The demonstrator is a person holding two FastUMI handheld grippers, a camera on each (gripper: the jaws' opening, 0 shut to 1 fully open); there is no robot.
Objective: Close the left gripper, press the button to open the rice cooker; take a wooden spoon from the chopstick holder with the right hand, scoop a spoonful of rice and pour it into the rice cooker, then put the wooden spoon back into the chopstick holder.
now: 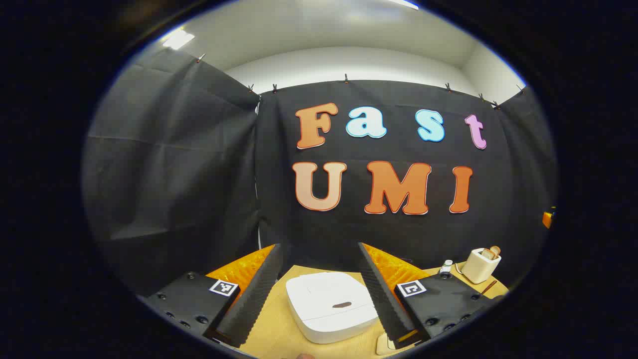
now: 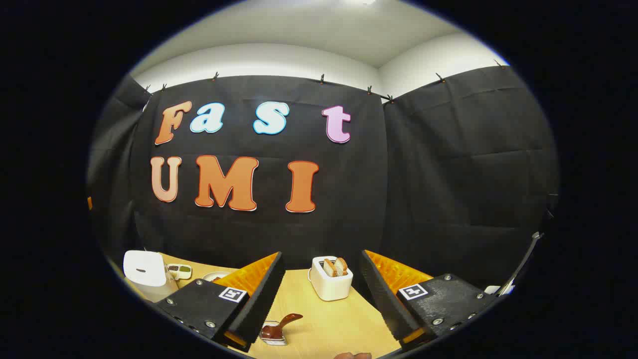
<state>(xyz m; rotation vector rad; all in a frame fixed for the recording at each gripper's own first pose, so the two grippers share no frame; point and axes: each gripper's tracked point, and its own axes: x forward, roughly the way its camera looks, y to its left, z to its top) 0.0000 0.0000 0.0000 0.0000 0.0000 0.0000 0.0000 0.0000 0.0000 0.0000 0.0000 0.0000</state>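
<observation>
Left gripper (image 1: 319, 294): fingers spread wide, holding nothing, framing the cooker from above.
Right gripper (image 2: 319, 299): fingers likewise apart, empty, above the wooden tabletop (image 2: 324, 319).
Dark brown wooden spoon (image 2: 281, 323): near, lying in a small clear dish (image 2: 273, 335); probably light, stiff and smooth, best pinched mid-handle.
White square rice cooker with closed lid (image 1: 331, 305): between the left fingers; the dark oval button (image 1: 342, 304) likely needs a firm, straight press.
Cream ceramic holder (image 2: 329, 279): farther off, light enough to tip.
Room: bare table between the holder and the spoon; the black cloth wall (image 2: 448, 189) stands close behind.
</observation>
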